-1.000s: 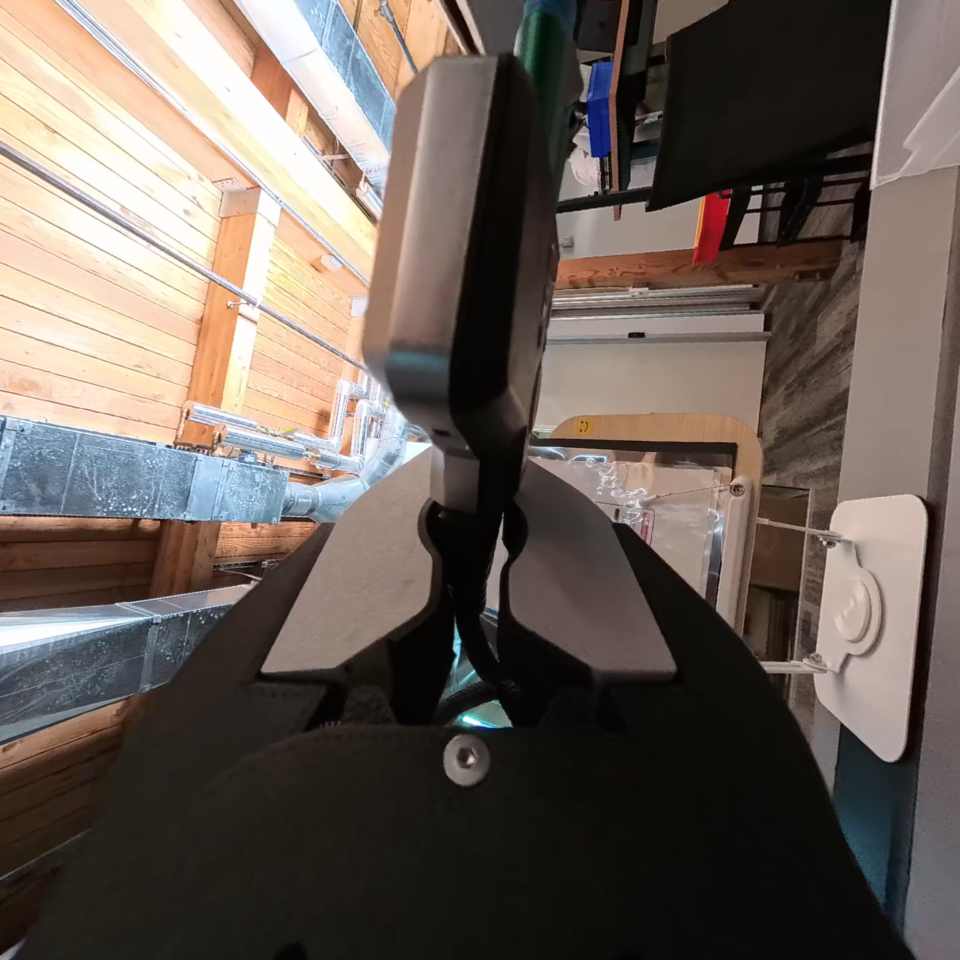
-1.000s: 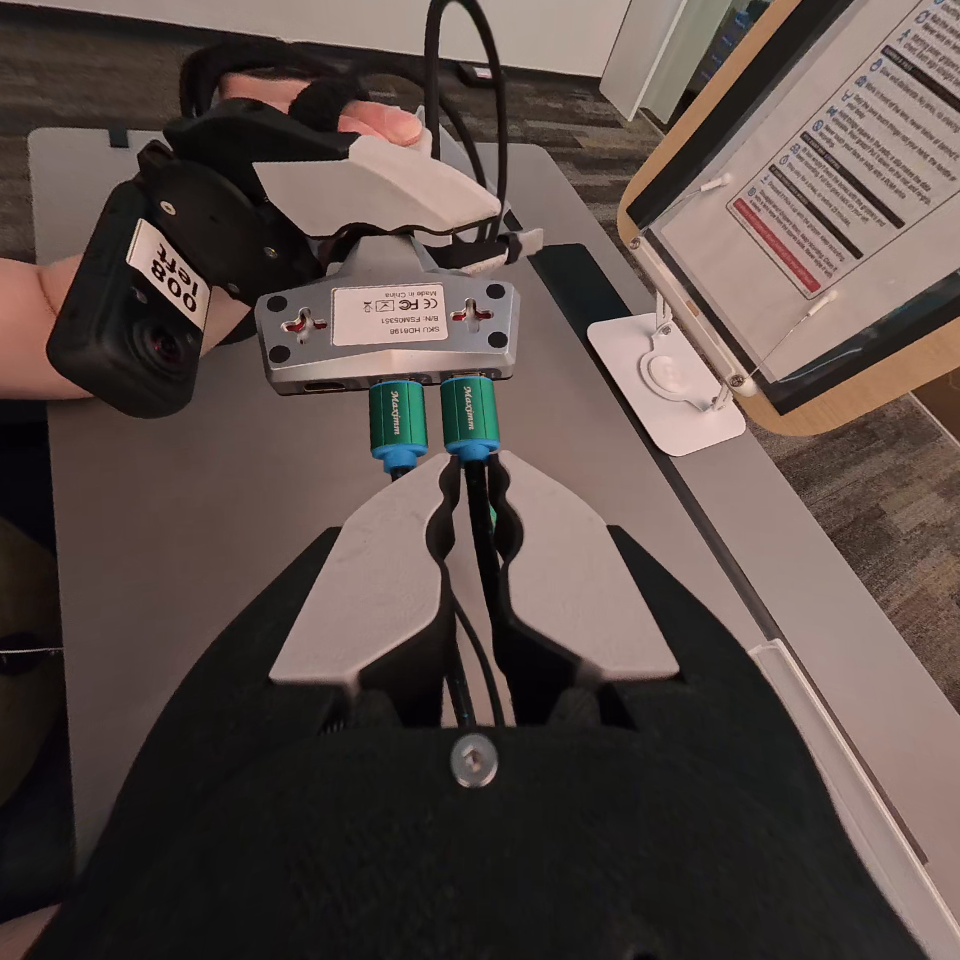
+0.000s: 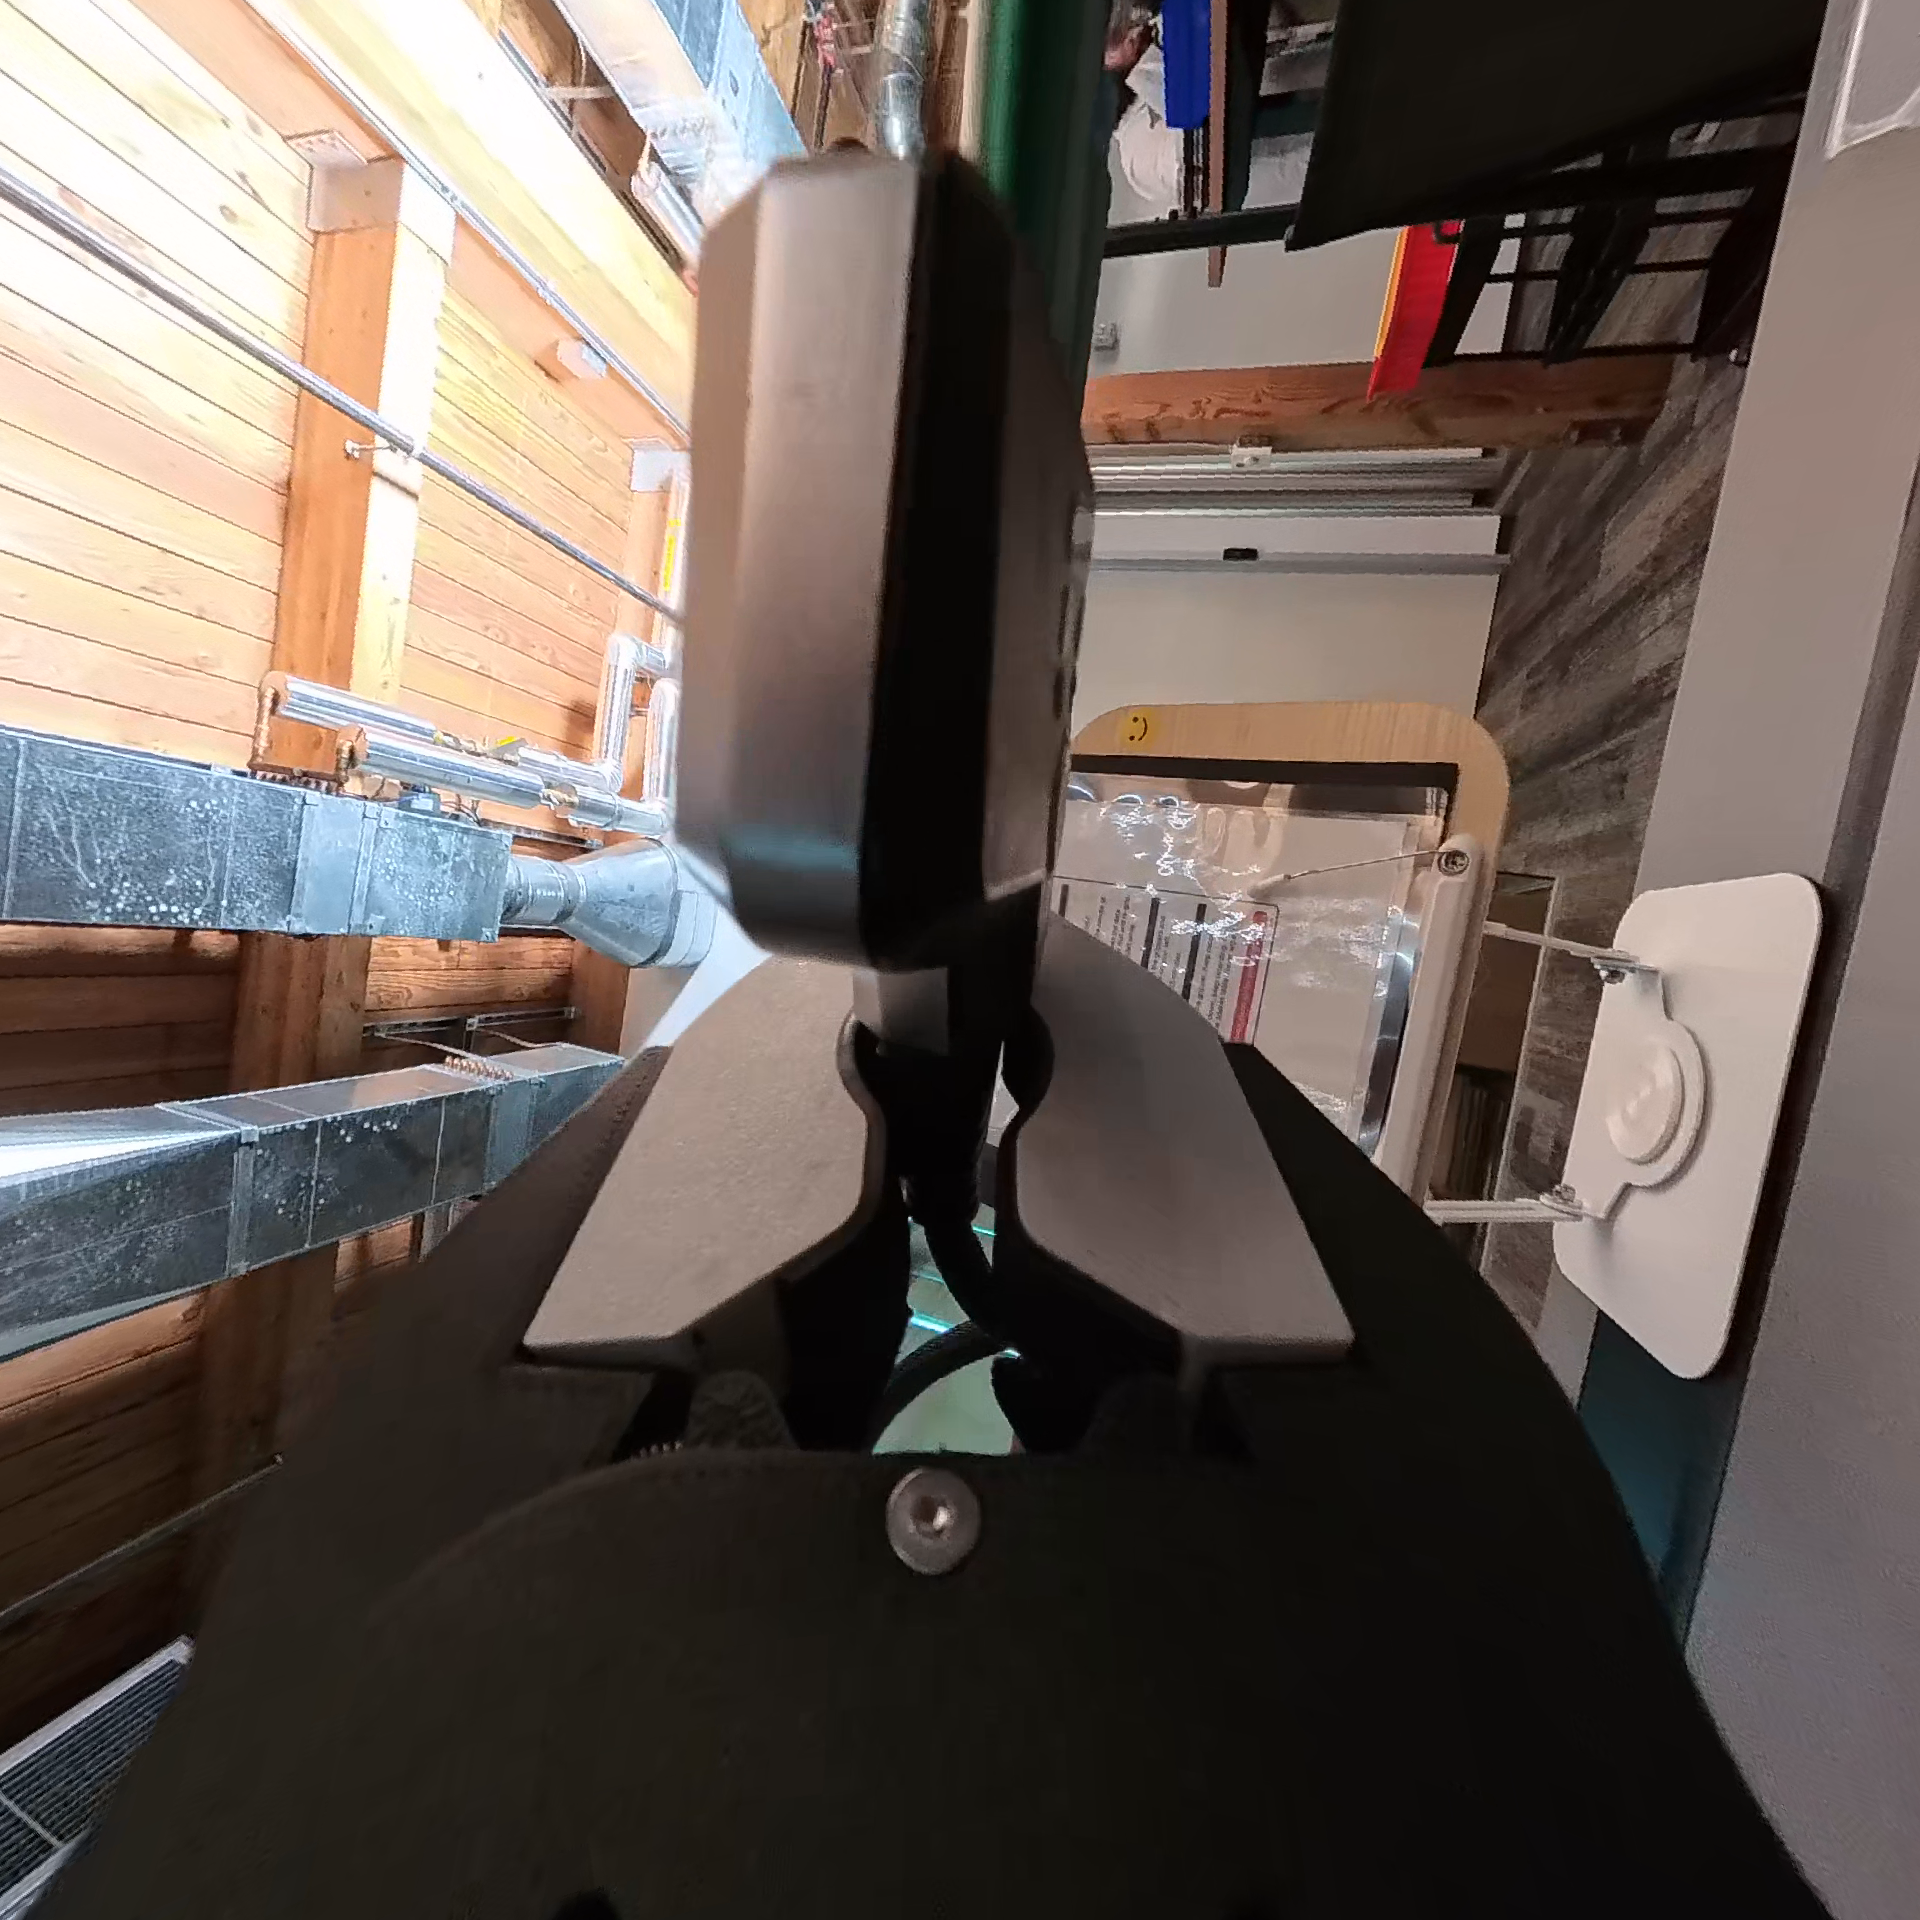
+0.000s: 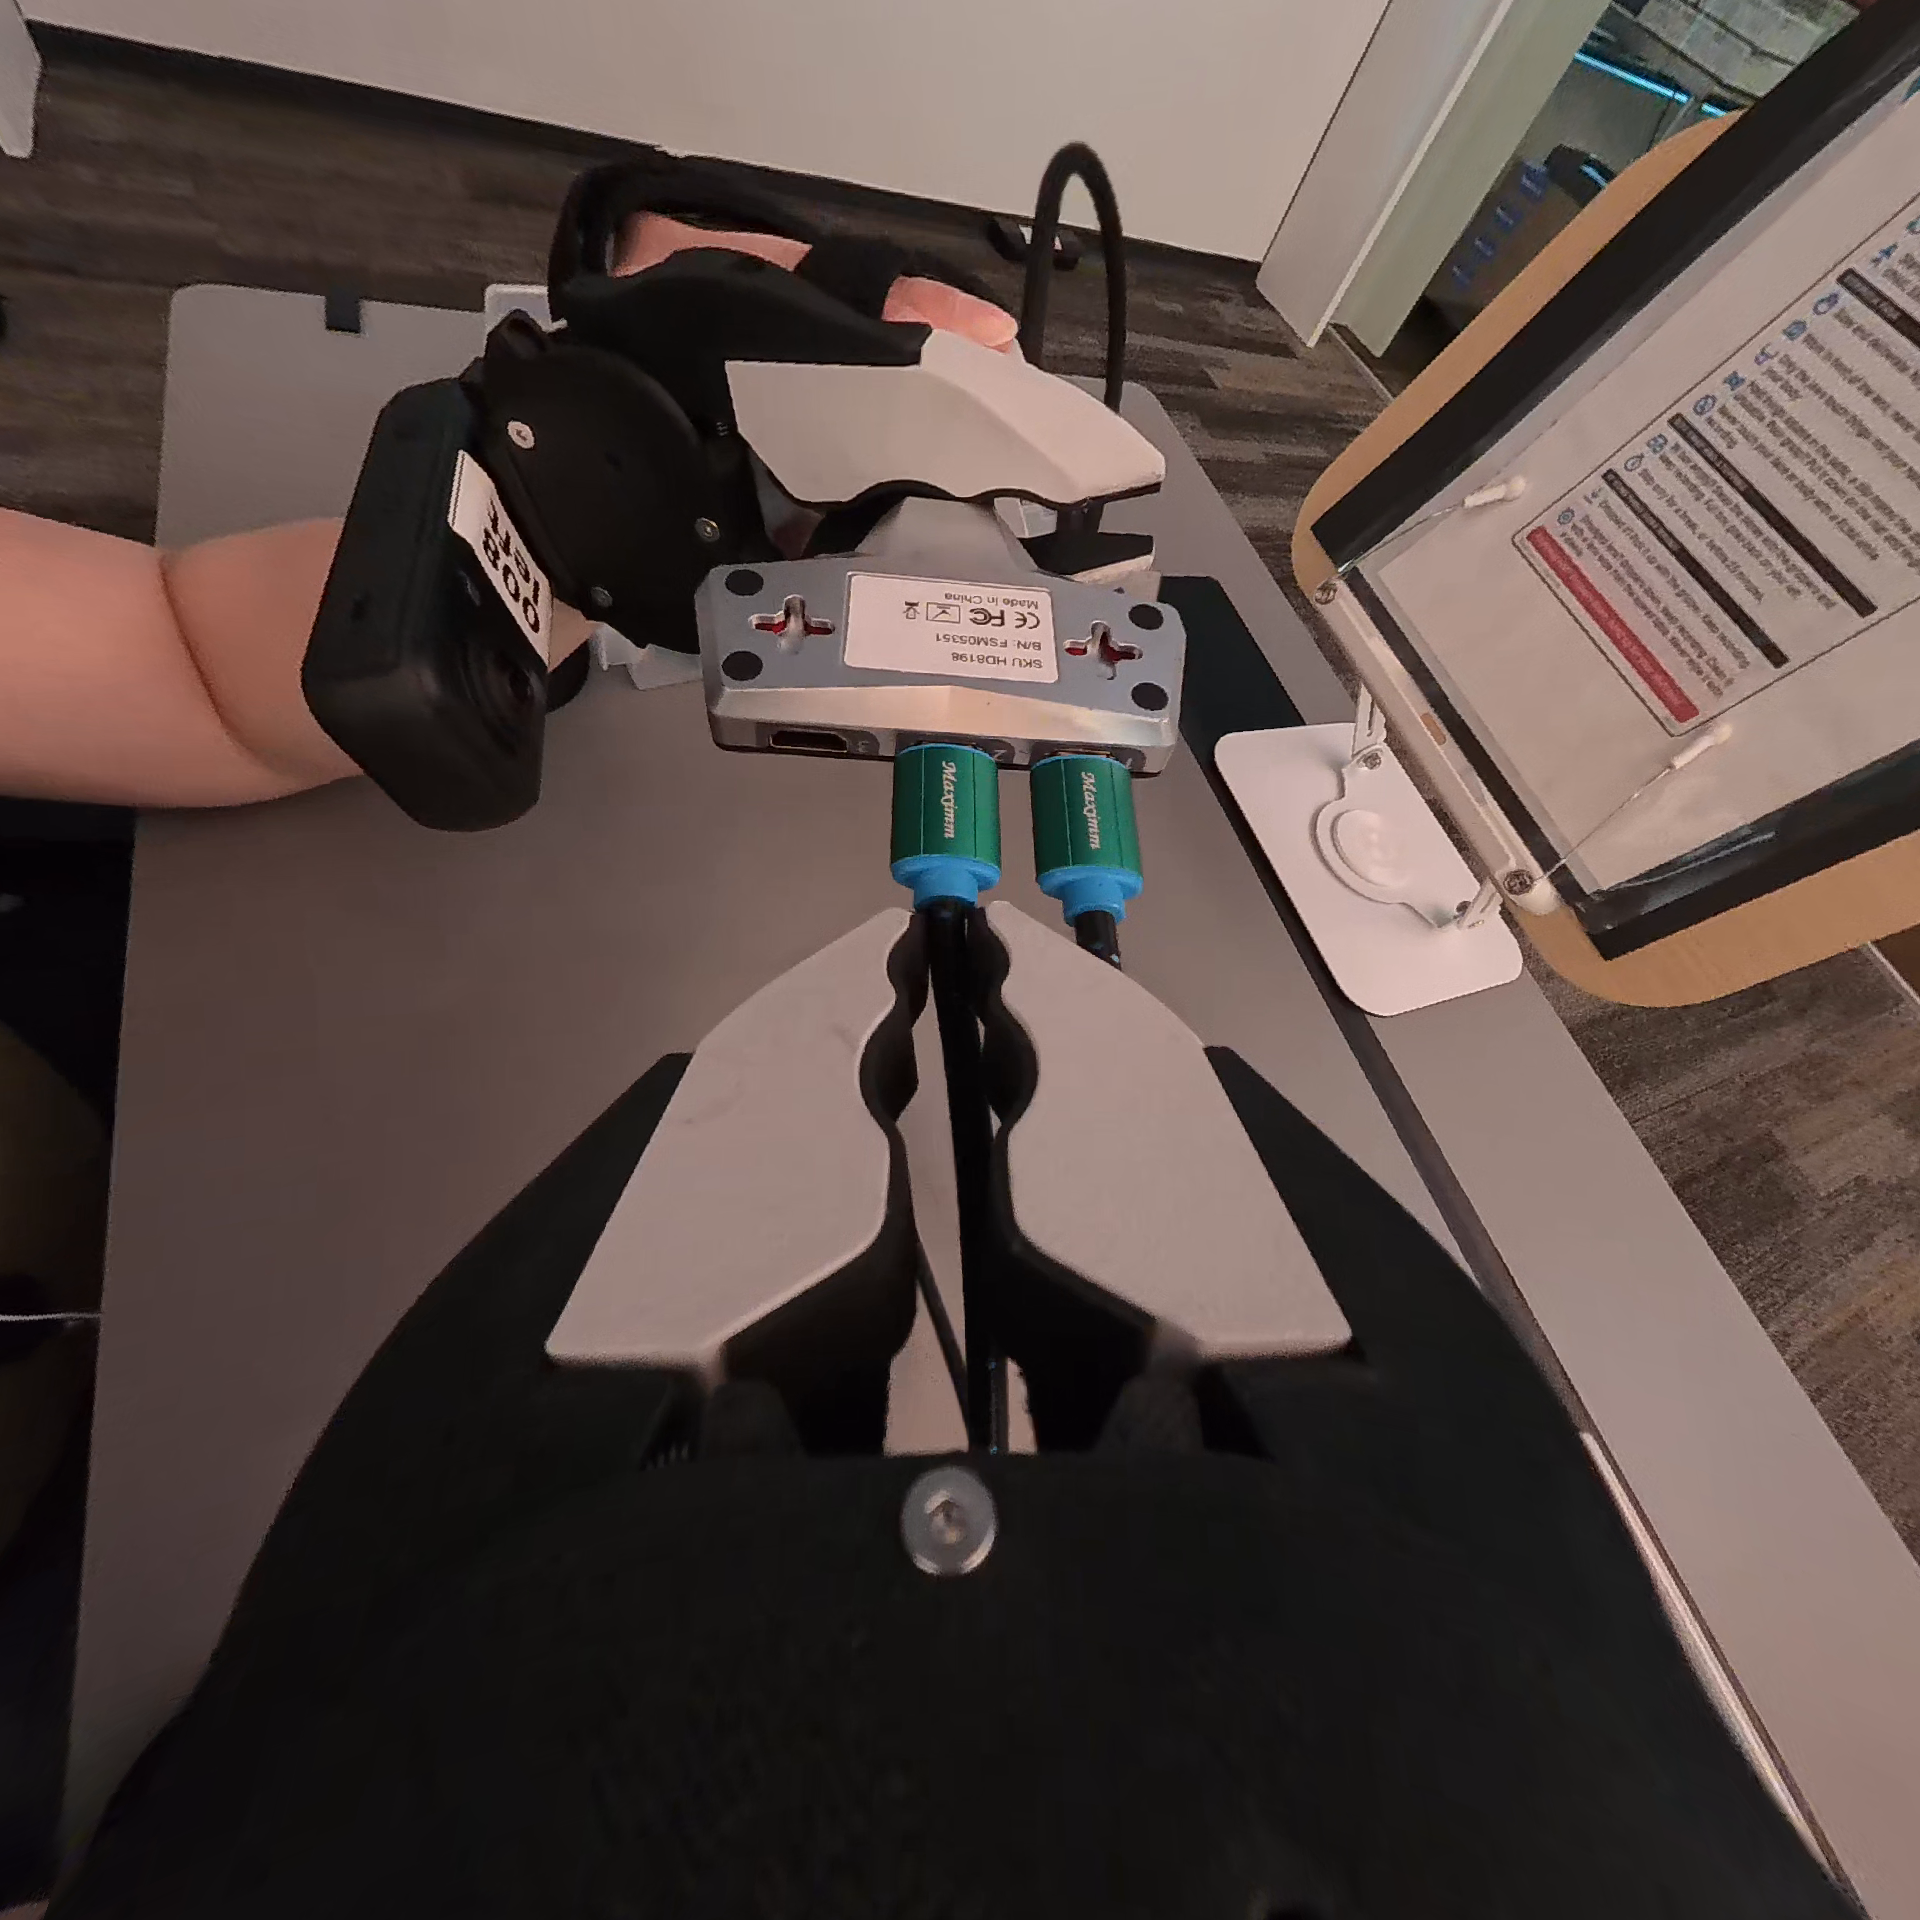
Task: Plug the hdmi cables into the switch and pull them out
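Looking along the right gripper (image 4: 948, 914), we see its jaws drawn narrow around a black cable (image 4: 961, 1143), clamped just behind the left green plug (image 4: 945, 805). That plug sits in the middle port of the grey switch (image 4: 940, 665); the right green plug (image 4: 1084, 816) sits in the port beside it, and the port at the far left of the row stands empty. We note the switch is held off the desk (image 4: 364, 987), label side up, by the left gripper (image 4: 1049, 509), whose white jaws pinch its tapered rear end. A person's hand (image 4: 790, 291) is strapped into that gripper, forearm reaching in from the left. A black cable loop (image 4: 1081, 260) rises behind the switch. In the left wrist view the switch (image 3: 862, 540) appears edge-on between the left gripper (image 3: 935, 997) jaws, gripped firmly, with a dark cord running back through the gap. To the right, a white stand base (image 4: 1371, 862) rests on the desk, propping up a framed instruction sheet (image 4: 1662, 520).
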Demonstrator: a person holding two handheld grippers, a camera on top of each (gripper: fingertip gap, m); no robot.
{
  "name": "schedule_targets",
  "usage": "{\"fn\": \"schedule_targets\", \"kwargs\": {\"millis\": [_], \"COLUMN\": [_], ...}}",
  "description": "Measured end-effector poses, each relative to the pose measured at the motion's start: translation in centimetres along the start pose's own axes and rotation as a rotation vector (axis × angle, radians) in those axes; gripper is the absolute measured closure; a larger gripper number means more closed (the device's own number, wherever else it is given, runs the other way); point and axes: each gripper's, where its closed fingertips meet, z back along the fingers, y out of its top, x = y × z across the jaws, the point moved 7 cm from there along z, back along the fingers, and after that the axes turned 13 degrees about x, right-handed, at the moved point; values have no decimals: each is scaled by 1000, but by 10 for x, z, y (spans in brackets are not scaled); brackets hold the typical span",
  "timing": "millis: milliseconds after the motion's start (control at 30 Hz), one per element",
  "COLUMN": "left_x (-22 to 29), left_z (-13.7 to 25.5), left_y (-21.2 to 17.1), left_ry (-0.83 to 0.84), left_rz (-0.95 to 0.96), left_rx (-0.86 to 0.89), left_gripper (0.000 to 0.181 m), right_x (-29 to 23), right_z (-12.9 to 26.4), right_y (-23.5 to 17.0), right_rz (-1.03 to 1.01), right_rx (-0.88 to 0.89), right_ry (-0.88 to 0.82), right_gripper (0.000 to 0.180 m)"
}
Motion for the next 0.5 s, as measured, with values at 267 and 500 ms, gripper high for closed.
{"fn": "schedule_targets", "kwargs": {"millis": [267, 500], "left_x": [-12, -26], "left_z": [16, 30], "left_y": [-7, 1], "left_ry": [-103, -127], "left_rz": [149, 444], "left_rx": [157, 415], "left_gripper": [167, 167], "right_x": [-12, 18], "right_z": [45, 103], "right_y": [17, 12], "right_rz": [147, 318], "right_rx": [186, 623], "right_ry": [48, -114], "right_gripper": [160, 154]}}
